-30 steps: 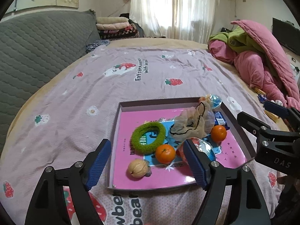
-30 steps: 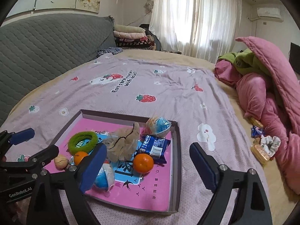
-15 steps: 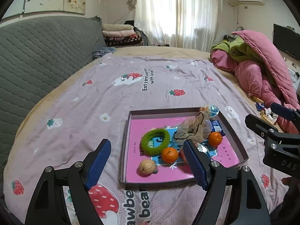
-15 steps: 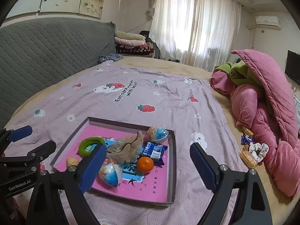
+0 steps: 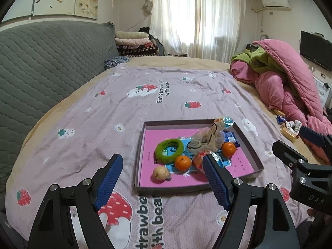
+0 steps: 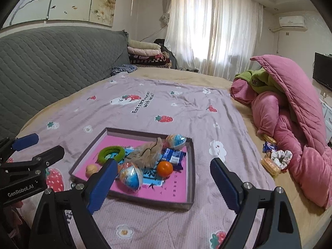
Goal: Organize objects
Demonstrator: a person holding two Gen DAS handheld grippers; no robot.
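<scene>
- Tray (image 5: 143, 161), left wrist view: the shallow box tray lies on the strawberry-print blanket (image 5: 124, 108), near the foot of the bed. It holds a green fuzzy ring (image 5: 169, 151), a walnut (image 5: 160, 173), two mandarins (image 5: 182, 162), a mesh pouch (image 5: 204, 140) and a foil-wrapped egg toy (image 5: 198, 158) partly hidden behind the right finger.
- Change: against the views from a second ago the tray sits smaller and farther off, and more blanket shows in front of it. The gripper has backed away and risen. Judgement: nothing is carried off, so the tray looks fully loaded and the sorting is at or near its end.
- Left gripper (image 5: 161, 178): jaws spread wide, nothing between the blue pads, tilted downward over bare blanket short of the tray's near wall. The right gripper's black body shows at the right edge.
- Right wrist view: the same tray (image 6: 192, 166) sits ahead and left of centre. Visible here too are a blue snack packet (image 6: 174, 156), a second egg toy (image 6: 176, 141) at the far corner, one mandarin (image 6: 165, 168) and the nearer egg toy (image 6: 131, 176).
- Change: the tray has receded here as well, the camera pulling back and up.
- Right gripper (image 6: 161, 184): jaws released and empty, pointing down at the blanket before the tray.
- Leftovers: a scrunchie (image 6: 280, 157) and wrapped snacks (image 6: 269, 146) lie off the blanket beside the pink quilt (image 6: 290, 124), well apart from the tray. Whether they belong to the task I cannot tell.
</scene>
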